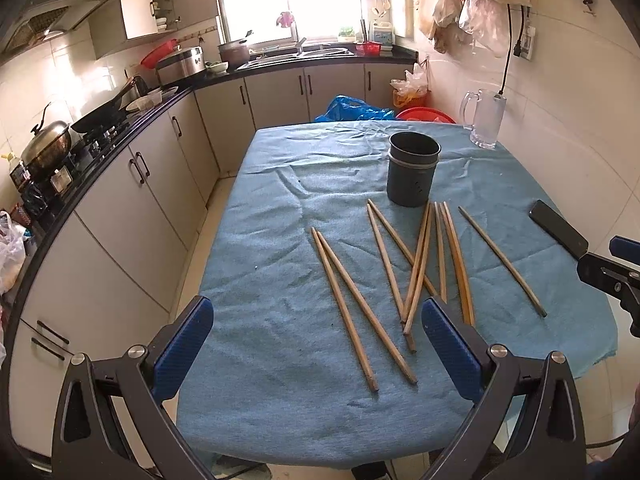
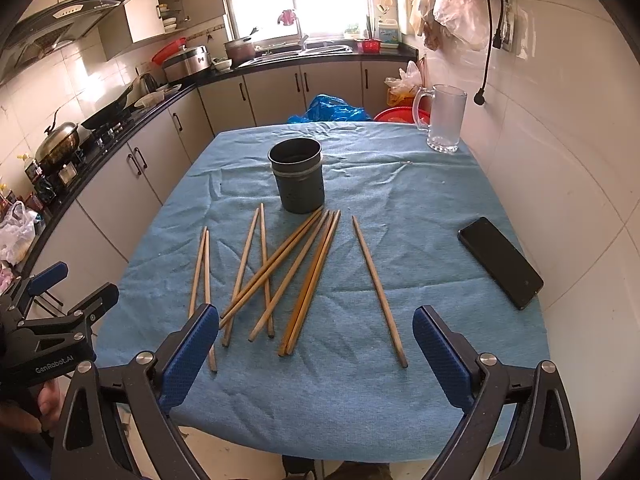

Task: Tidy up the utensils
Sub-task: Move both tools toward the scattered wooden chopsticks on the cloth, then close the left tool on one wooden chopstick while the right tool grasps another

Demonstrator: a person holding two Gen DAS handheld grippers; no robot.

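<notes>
Nine or so long brown wooden chopsticks (image 2: 280, 280) lie loose on the wrinkled blue cloth covering the table (image 2: 400, 400), all with their long axes running roughly away from the cameras toward the dark grey cylindrical utensil holder (image 2: 298, 176), which stands upright and empty just beyond their far tips. The right gripper (image 2: 316, 354) hovers at the near edge of the table with its blue-padded fingers (image 2: 438, 354) spread wide and holding nothing; between them, straight ahead, lie the near ends of a tight pair and of the single chopstick (image 2: 378, 292) that sits apart on the right side. The left gripper (image 1: 318, 350) is likewise spread and empty, and the leftmost pair of chopsticks (image 1: 352, 308) points back between its fingers, the crossed heap being just to the right of that. Judging from this, either hand could reach a stick end by moving straight forward and down — the right one is nearer the lone stick, the left nearer the outer pair. A black smartphone (image 2: 500, 262) lies flat toward the right edge and a clear glass mug (image 2: 442, 118) stands at the far right corner. The only legible writing is "GenRobot.AI" — printed on the body of the left gripper as seen from the right wrist view.
</notes>
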